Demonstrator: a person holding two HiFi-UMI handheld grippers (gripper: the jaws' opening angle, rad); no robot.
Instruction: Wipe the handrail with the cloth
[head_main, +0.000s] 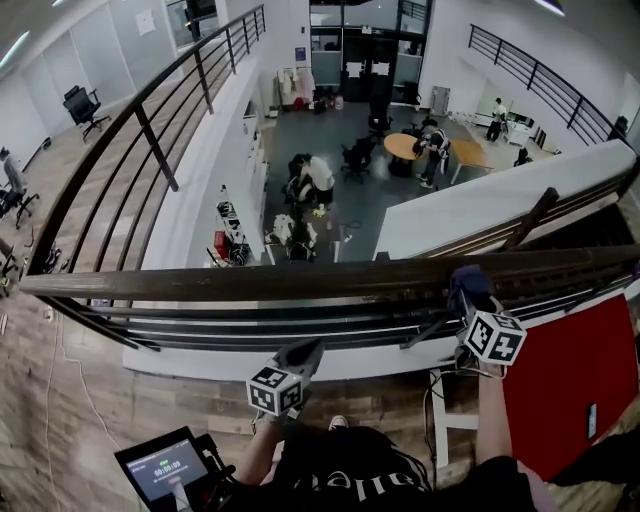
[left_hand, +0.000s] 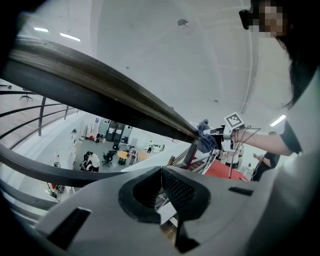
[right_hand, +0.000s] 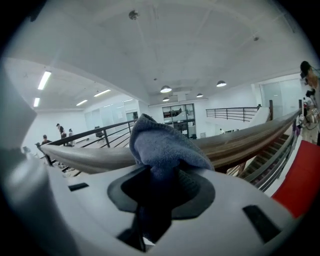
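Handrail (head_main: 300, 278) spans the head view left to right: dark wood, w/ metal bars under it. Past it is the lower floor (head_main: 330, 215), far below, w/ people (head_main: 318, 180) and a round table (head_main: 403, 146). A red panel (head_main: 575, 380) sits at my right, below the rail.

My R gripper (head_main: 470, 300) is up at the rail. My L gripper (head_main: 300, 355) is lower, near my body and apart from the rail.

Only the R gripper view shows the grip itself: my R fingers are closed on the blue cloth (right_hand: 162, 145), which bunches above them and lies against the rail's top (right_hand: 240, 142). The head view shows just a dark blue lump (head_main: 468, 285) on the rail.

L gripper view looks up at the rail's underside (left_hand: 100, 95). It catches the cloth (left_hand: 205, 140) wrapped on the rail and the R gripper (left_hand: 220, 132) behind it. My L fingers (left_hand: 175, 190) are pressed together w/ nothing btwn them.

A small lit screen (head_main: 165, 468) sits bottom left, seen in the head view only.
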